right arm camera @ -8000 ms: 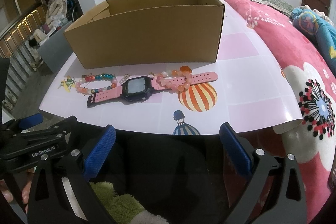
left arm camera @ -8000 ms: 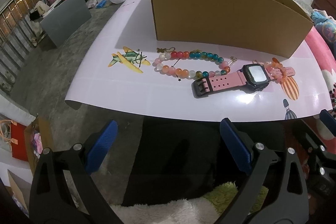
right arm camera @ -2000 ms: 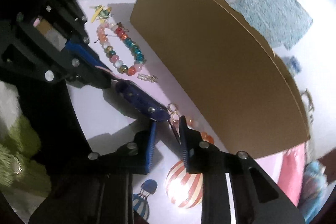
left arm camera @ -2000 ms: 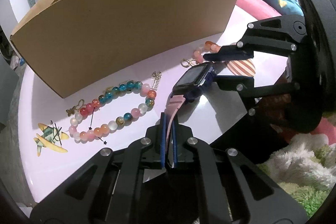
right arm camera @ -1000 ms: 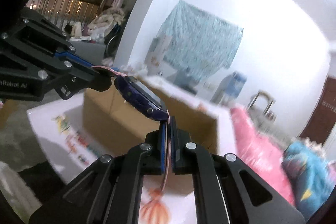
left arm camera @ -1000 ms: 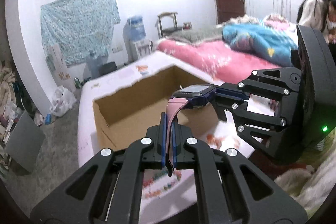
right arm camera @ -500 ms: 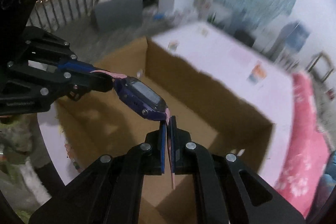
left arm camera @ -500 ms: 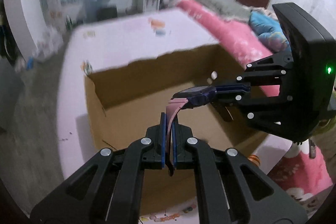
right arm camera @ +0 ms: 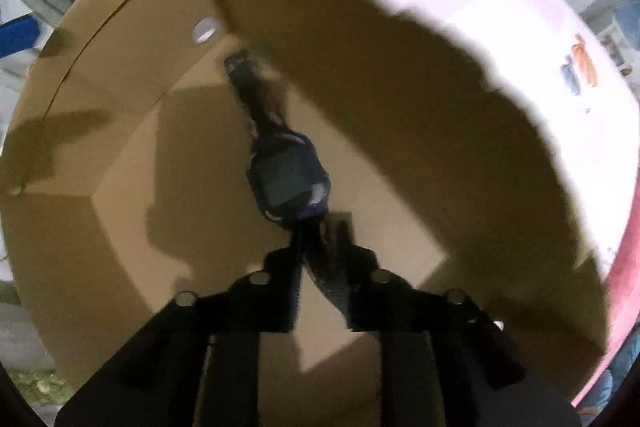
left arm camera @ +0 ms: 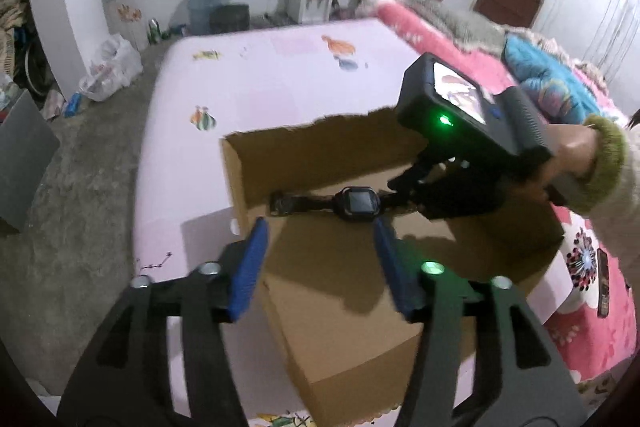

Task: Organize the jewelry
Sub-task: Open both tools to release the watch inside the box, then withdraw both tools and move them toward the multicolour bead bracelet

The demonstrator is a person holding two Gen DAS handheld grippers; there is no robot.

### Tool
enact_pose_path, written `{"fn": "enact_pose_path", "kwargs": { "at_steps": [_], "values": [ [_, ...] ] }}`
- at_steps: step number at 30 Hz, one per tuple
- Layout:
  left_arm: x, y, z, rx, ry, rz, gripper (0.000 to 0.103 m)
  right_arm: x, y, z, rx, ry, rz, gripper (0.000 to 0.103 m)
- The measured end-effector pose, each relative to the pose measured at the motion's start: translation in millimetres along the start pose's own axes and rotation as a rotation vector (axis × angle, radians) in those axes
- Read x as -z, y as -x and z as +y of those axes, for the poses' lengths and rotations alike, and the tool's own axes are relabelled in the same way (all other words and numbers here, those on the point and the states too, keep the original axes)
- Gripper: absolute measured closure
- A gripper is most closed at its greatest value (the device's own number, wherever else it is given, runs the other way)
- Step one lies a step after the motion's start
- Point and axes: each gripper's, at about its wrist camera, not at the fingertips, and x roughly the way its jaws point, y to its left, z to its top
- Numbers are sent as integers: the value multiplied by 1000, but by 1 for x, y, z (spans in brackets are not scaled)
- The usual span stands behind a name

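No readable writing showing anywhere. Lying inside the cardboard box [left arm camera: 460,311], just ahead of the left gripper [left arm camera: 320,259], now opening with nothing between its blue pads: the watch [right arm camera: 288,183]. Opening too, reaching down into the box, with the strap end loose between its fingers: the right gripper [right arm camera: 320,259].

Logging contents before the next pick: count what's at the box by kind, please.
Dark-faced wristwatch, lying inside the box: 1
Open brown cardboard box: 1
Black two-finger grippers, jaws opening: 2 (left gripper empty, right gripper with the watch strap between its fingers)
Total: 4
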Motion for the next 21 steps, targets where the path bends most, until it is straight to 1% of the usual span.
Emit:
{"fn": "enact_pose_path", "kwargs": {
  "at_steps": [1,3,6,9,11,12,13,14,15,16,18,19,21],
  "values": [
    [4,9,2,1,7,-25,42,-1,3,-3,9,-8,-13,79],
    [12,21,6,5,27,-53,36,-1,11,-8,13,-33,-44,60],
    [30,41,6,4,61,-92,31,-1,26,-11,55,-50,-87,57],
    [51,55,4,-4,81,-122,23,14,48,-10,64,-106,-156,50],
    [66,64,1,-9,80,-134,21,36,69,-4,55,-138,-237,47],
    [76,68,-2,-10,79,-137,18,50,86,1,47,-157,-297,42],
    [81,70,-4,-12,81,-138,18,57,98,11,45,-172,-339,38],
    [90,71,-6,-18,84,-136,17,67,108,10,45,-187,-382,30],
    [101,72,-10,-21,89,-132,17,79,121,17,48,-203,-427,25],
    [106,71,-11,-21,91,-126,16,97,134,28,52,-219,-481,22],
    [125,67,-16,-30,96,-95,15,122,147,47,50,-245,-551,11],
    [135,64,-20,-42,96,-76,15,142,152,61,50,-267,-588,8],
    [153,56,-26,-53,104,-39,15,169,149,82,63,-287,-608,7]
  ]
}}
